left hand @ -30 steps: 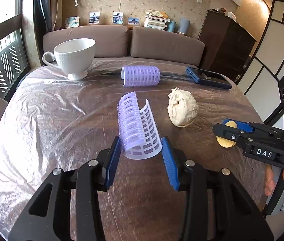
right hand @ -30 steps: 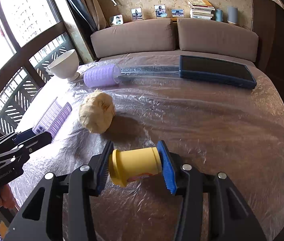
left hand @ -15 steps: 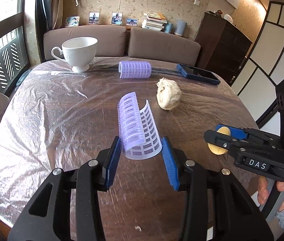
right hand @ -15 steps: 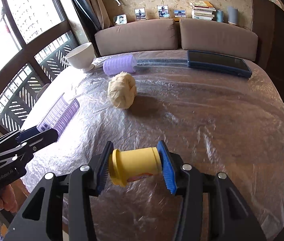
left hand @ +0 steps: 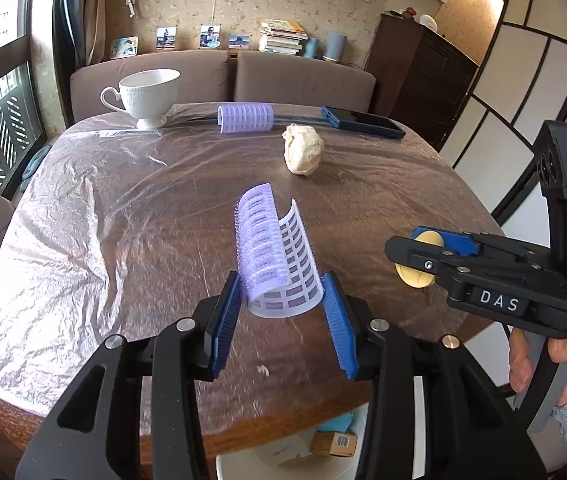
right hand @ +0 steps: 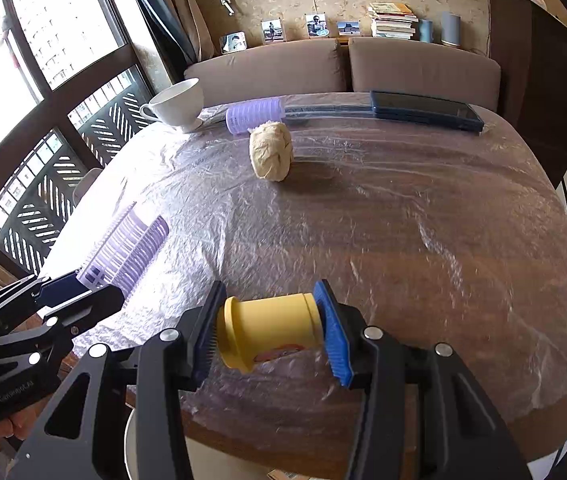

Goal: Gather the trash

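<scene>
Nearest the left wrist camera, the left gripper is closed on a split lilac plastic hair roller with a white grid lining, its blue pads pressing the roller's lower end so the roller stands up and away from the camera. The right gripper is clamped on a small yellow plastic jar lying sideways, lid end against the left pad. Both are held over the near edge of the round dark wooden table, which is covered in crinkled clear plastic film (bright with glare on the window side). Below that edge a white round bin shows, with a small cardboard box and paper inside. A hand grips the right gripper's handle.

Farther across the table lies a crumpled beige paper ball, alone on the film, well apart from both grippers. Behind it, near the far edge, a whole lilac cylindrical hair roller lies on its side, with a white footed porcelain cup to its left and a dark blue flat phone-like device to its right.

Beyond the table runs a brown cushioned bench back; above it a ledge carries small photos and a stack of books against patterned beige wallpaper. A tall window with a dark lattice rail fills the left side, and a dark wooden cabinet stands on the right.
</scene>
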A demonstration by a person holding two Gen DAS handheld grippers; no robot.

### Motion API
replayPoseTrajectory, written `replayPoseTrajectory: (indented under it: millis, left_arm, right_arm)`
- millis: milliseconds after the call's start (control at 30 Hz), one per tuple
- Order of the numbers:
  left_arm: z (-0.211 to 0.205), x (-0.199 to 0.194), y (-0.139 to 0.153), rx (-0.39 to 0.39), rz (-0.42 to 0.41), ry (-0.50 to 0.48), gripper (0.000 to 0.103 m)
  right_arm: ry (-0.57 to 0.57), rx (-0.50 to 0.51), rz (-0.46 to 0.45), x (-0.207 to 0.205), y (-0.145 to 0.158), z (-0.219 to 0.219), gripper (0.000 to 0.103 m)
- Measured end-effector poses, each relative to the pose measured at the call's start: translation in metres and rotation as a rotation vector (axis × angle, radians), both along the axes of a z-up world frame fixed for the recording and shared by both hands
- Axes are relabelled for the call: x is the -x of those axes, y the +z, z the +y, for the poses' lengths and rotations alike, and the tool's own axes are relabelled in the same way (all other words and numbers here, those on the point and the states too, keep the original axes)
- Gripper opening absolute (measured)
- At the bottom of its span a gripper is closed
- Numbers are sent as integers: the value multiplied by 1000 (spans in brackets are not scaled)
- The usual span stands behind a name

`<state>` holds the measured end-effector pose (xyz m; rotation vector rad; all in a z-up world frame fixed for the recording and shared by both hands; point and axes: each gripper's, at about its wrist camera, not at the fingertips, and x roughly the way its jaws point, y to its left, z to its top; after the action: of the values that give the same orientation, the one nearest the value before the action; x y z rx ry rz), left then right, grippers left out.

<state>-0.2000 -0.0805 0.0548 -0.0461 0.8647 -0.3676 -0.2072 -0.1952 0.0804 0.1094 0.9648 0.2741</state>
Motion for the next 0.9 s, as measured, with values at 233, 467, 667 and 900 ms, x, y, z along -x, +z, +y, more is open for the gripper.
replayPoseTrajectory:
  millis: [233,467,667,900]
  left_arm:
    - [1,19,-3,9,1,-38,44]
    - [2,35,-2,12,-4,-13,44]
    - [-7,57,2,0,-18,41,44]
    - [-23,93,2,-16,-11,87,44]
  right_arm:
    - [-34,3,8,24,-1,4,45]
    - [-25,-6,7,44,-1,5,45]
    - [37,-19,-10,64,4,0,45]
    - [90,-34,8,97,0,-15,45]
